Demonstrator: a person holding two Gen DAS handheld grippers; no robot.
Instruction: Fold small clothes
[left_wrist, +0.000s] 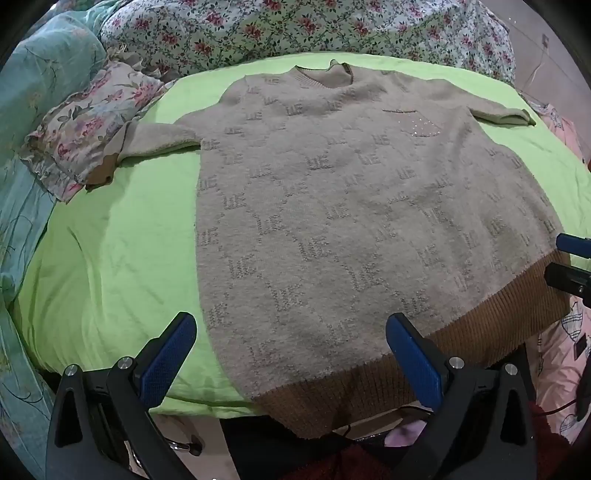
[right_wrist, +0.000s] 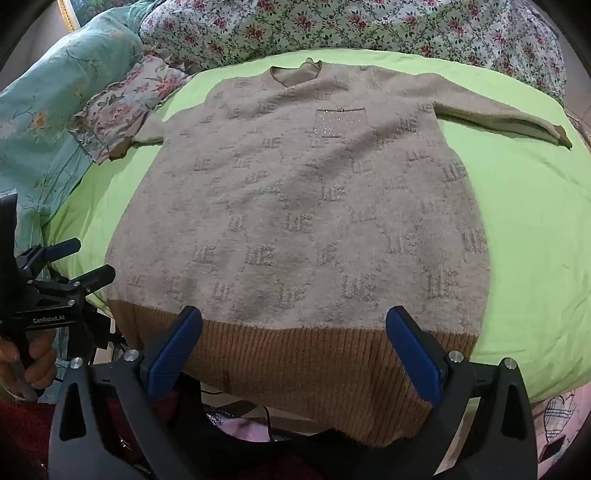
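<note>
While the left wrist view is taken from above the near left part of the bed, a beige knitted sweater (left_wrist: 351, 206) is seen laid flat and face up on a lime green sheet (left_wrist: 110, 240), neckline away from the camera and brown ribbed hem (left_wrist: 369, 380) hanging slightly over the near edge; both sleeves are spread outward, presumably so that they can be folded in first. The left gripper (left_wrist: 291, 350) is held tilted downward over the hem's left part, its blue-padded jaws spread wide with nothing clamped between them, and whether the pads touch the cloth cannot be told. A floral pillow (left_wrist: 92, 122) is overlapped by the left sleeve's cuff, and a flowered quilt (left_wrist: 295, 29) is bunched behind the sheet. At the right border, part of the other tool is glimpsed beside the hem's right end. In the right wrist view, the same sweater is seen more squarely, its sparkly chest pocket (right_wrist: 341, 123) turned upward. The right gripper (right_wrist: 293, 347) is poised over the middle of the ribbed hem, jaws likewise wide apart and empty, judged ready for a first pinch at the lower edge. At the left edge the left tool is seen gripped by a hand (right_wrist: 26, 358), beside the hem's left corner. No fold is yet made
</note>
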